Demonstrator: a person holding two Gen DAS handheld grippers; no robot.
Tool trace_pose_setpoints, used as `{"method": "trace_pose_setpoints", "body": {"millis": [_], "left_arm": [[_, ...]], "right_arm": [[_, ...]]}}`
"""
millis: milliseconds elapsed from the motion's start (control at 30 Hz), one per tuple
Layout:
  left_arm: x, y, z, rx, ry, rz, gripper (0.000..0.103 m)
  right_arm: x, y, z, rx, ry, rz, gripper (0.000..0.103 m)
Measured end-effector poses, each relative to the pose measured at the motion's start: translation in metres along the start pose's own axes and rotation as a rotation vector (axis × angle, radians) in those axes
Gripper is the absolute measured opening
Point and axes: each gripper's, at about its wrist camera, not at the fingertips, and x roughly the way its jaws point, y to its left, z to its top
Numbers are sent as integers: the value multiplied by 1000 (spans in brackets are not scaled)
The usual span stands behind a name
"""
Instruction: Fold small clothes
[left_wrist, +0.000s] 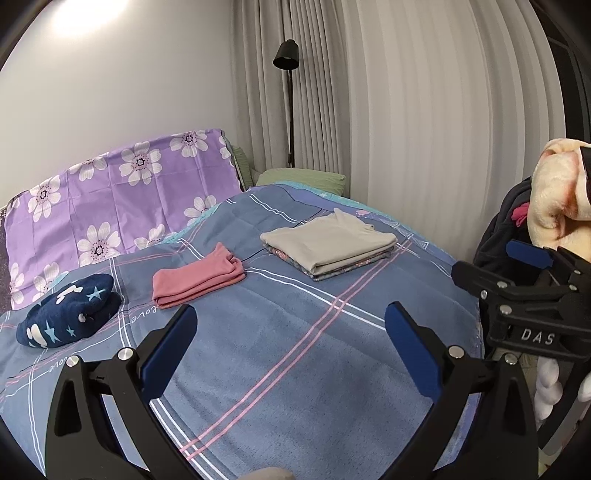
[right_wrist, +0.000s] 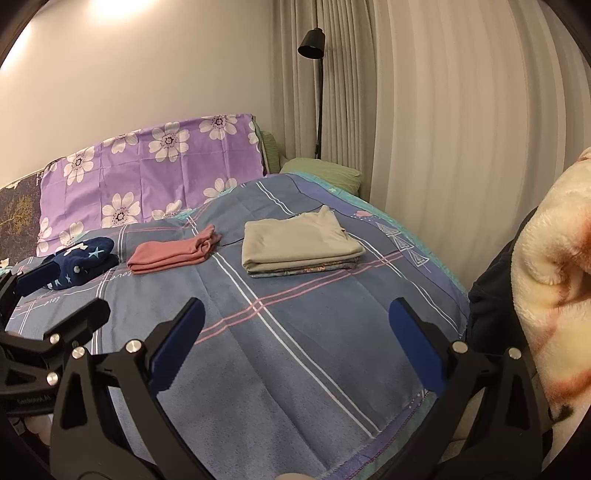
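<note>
Three folded garments lie on the blue plaid bed cover (left_wrist: 280, 350) (right_wrist: 295, 332): a beige stack (left_wrist: 328, 242) (right_wrist: 299, 242) at the back right, a pink piece (left_wrist: 197, 278) (right_wrist: 173, 251) in the middle, and a navy star-print bundle (left_wrist: 68, 314) (right_wrist: 79, 266) at the left. My left gripper (left_wrist: 290, 314) hovers open above the bare cover, short of the clothes, holding nothing. My right gripper (right_wrist: 295, 308) is open too and holds nothing. It shows from the side in the left wrist view (left_wrist: 491, 271), at the bed's right edge.
A purple flowered pillow (left_wrist: 110, 206) (right_wrist: 147, 166) leans at the headboard, with a green pillow (left_wrist: 303, 179) (right_wrist: 325, 171) beside it. A black floor lamp (left_wrist: 288, 55) (right_wrist: 314, 44) stands before pale curtains. At the right hang a cream fleece blanket (left_wrist: 557, 195) (right_wrist: 554, 277) and dark clothing (left_wrist: 506, 225).
</note>
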Motion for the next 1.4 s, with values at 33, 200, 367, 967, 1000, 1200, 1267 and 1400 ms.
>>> {"method": "trace_pose_setpoints", "body": {"millis": [33,200,367,967,1000,1200,1267,1400], "left_arm": [[0,1,0,-2,2,0,102],[2,2,-2,-9,6,-1,102],[4,-1,-2,7,14,-9,102],[17,-4,-6,3,49,-20,102],[17,-4,-7,5,50,-19,102],[18,-5,-8,9,51,-21,102],[18,-5,-8,8,52,-22,102],[18,-6,-10,14,57,-23,102]], "right_arm": [[0,0,0,3,0,-1,101],[1,-1,1,3,0,-9,101],[4,-4,0,1,-6,-26,101],[13,-10,-5,14,17,-25,101],[14,-10,-5,14,18,-26,101],[14,-9,-6,14,21,-29,101],[14,-10,-6,14,22,-28,101],[16,-9,-8,12,25,-27,101]]}}
